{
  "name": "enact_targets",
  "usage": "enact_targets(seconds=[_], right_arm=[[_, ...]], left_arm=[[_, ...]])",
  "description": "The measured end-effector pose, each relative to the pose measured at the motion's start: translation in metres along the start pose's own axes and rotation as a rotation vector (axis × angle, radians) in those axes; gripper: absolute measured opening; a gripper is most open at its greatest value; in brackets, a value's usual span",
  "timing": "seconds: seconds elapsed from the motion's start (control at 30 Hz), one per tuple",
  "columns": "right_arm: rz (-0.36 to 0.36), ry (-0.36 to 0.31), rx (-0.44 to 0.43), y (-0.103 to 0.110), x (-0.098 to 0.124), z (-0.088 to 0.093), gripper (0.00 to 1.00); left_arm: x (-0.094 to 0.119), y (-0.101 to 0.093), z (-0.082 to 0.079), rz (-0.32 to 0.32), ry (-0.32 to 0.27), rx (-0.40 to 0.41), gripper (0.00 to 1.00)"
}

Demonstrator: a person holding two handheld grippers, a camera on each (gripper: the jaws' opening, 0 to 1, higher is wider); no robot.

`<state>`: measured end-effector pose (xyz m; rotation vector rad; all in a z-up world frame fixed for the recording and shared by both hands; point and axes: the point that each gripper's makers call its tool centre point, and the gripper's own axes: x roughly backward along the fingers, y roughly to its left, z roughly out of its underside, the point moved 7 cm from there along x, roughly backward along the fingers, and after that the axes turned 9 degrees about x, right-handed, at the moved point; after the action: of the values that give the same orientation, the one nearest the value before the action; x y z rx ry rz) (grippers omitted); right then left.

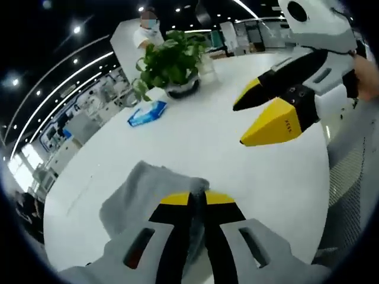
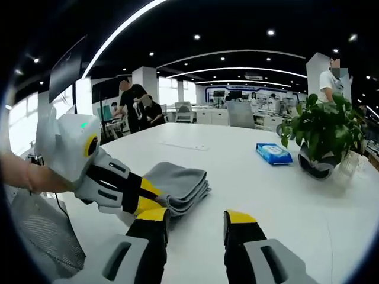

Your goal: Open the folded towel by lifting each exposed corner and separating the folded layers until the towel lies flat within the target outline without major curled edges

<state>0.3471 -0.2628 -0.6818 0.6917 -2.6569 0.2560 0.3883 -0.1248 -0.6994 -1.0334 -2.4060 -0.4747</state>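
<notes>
A grey folded towel (image 1: 139, 192) lies on the white table (image 1: 195, 136). In the right gripper view the towel (image 2: 180, 180) shows several stacked layers along its near edge. My left gripper (image 1: 198, 200) has its yellow-tipped jaws nearly together, pinching the towel's near corner. In the right gripper view the left gripper (image 2: 148, 197) comes in from the left, held by a hand, with its tips at that towel edge. My right gripper (image 2: 197, 216) is open just in front of the towel, nothing between its jaws. In the left gripper view the right gripper (image 1: 260, 112) hovers above the table to the right.
A potted green plant (image 2: 323, 133) and a blue wipes packet (image 2: 273, 153) stand further back on the table. A mesh chair back (image 2: 41, 231) sits at the table's near left edge. People stand in the office behind.
</notes>
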Motion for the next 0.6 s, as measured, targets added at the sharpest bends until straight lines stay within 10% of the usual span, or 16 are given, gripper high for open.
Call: enact_targets(seconds=[0.2, 0.6], right_arm=[[-0.038, 0.04, 0.039, 0.007, -0.005, 0.006, 0.27], [-0.244, 0.192, 0.141, 0.043, -0.058, 0.02, 0.04]], left_arm=[[0.018, 0.008, -0.015, 0.024, -0.062, 0.216, 0.05], [0.034, -0.002, -0.018, 0.037, -0.067, 0.206, 0.05]])
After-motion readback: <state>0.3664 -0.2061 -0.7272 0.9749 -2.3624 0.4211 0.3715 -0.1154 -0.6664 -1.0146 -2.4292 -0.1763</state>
